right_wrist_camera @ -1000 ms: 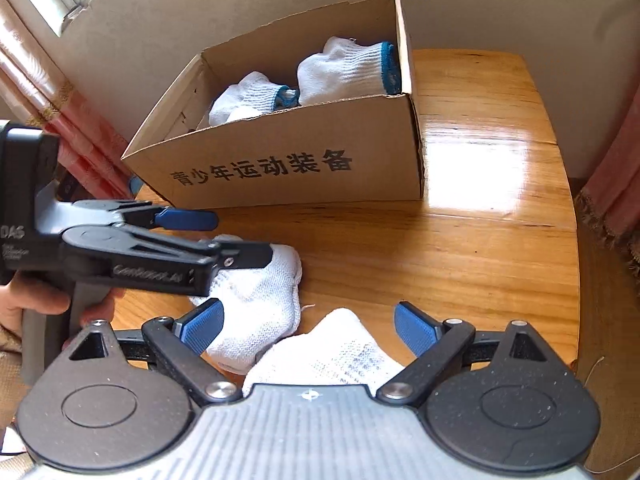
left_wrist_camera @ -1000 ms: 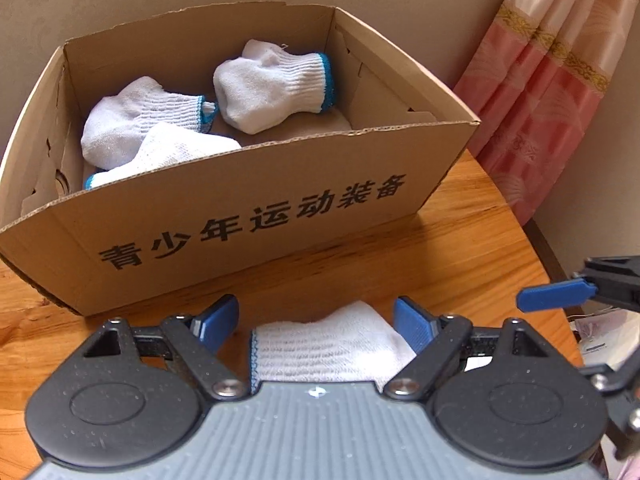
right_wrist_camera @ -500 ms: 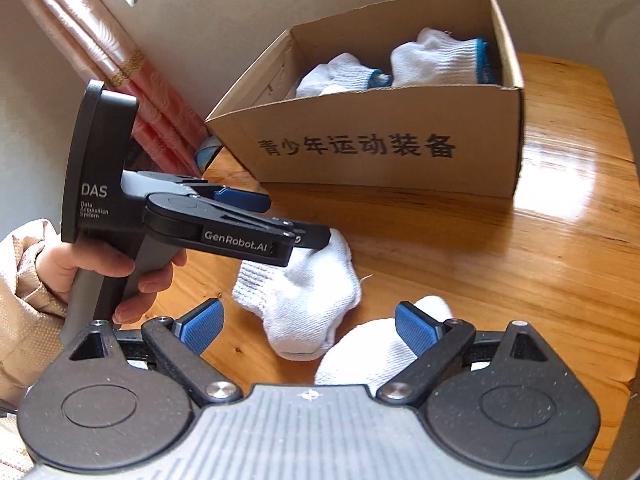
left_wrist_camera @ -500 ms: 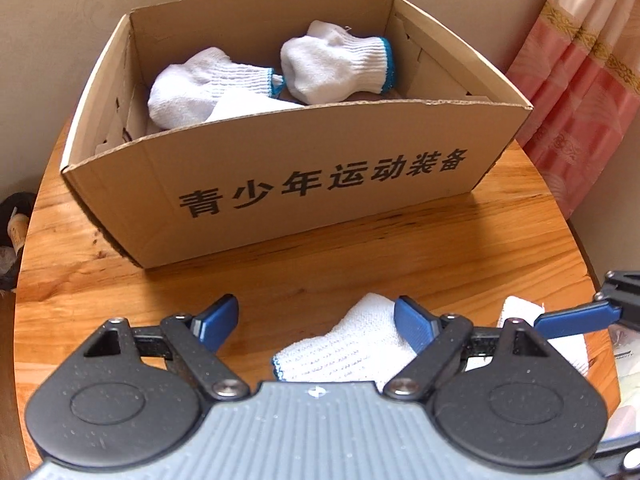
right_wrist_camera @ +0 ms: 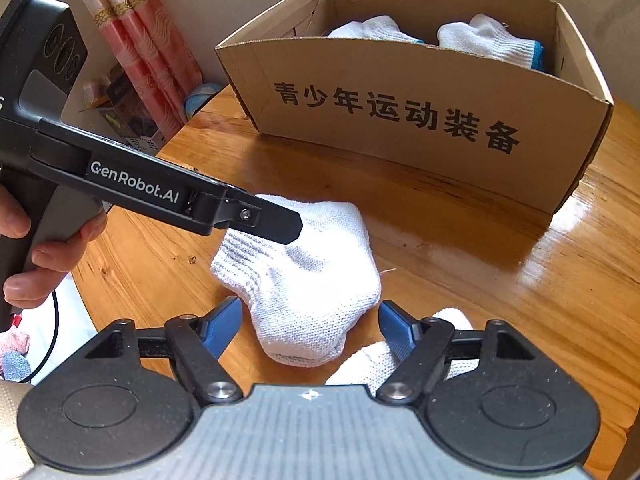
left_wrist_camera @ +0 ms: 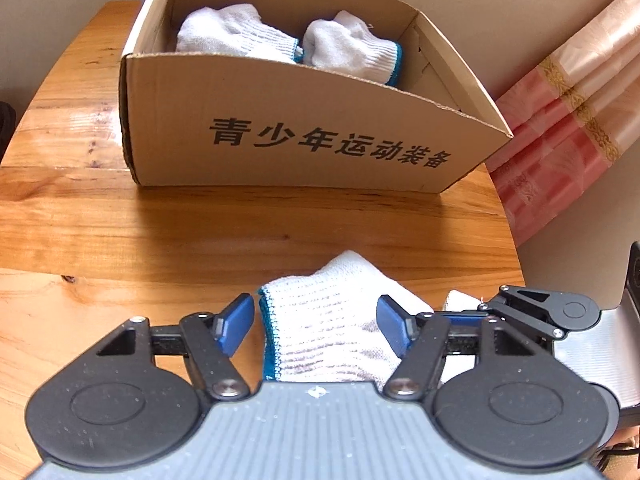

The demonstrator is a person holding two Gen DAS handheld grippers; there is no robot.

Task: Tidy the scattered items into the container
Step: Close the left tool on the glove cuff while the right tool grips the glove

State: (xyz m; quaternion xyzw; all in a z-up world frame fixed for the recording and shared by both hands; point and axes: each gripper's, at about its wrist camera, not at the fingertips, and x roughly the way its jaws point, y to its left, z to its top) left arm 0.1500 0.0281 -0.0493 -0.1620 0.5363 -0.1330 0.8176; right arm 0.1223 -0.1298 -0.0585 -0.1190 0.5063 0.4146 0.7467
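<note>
1. White knit glove (left_wrist_camera: 332,320) with a blue cuff lies flat on the wooden desk (left_wrist_camera: 160,232), between the blue pads of the left tool (left_wrist_camera: 316,320).
2. The left tool points steeply down. Its jaws have just been closing, but a thin gap shows beside the cuff, so it is not yet gripping.
3. A hand (right_wrist_camera: 44,256) holds this tool by the handle, at the round desk edge.
4. The right tool (right_wrist_camera: 310,326) also points down. Its jaws have just been closing and stand apart; the rounded end of the same glove shows between them, untouched.
5. A second glove (right_wrist_camera: 372,364) lies by its right finger.
6. The open cardboard box (right_wrist_camera: 400,120) stands farther back and holds more gloves (left_wrist_camera: 240,36).
7. Bare wood lies free between the gloves and the box; a pink curtain (left_wrist_camera: 560,140) hangs beyond the desk edge.
</note>
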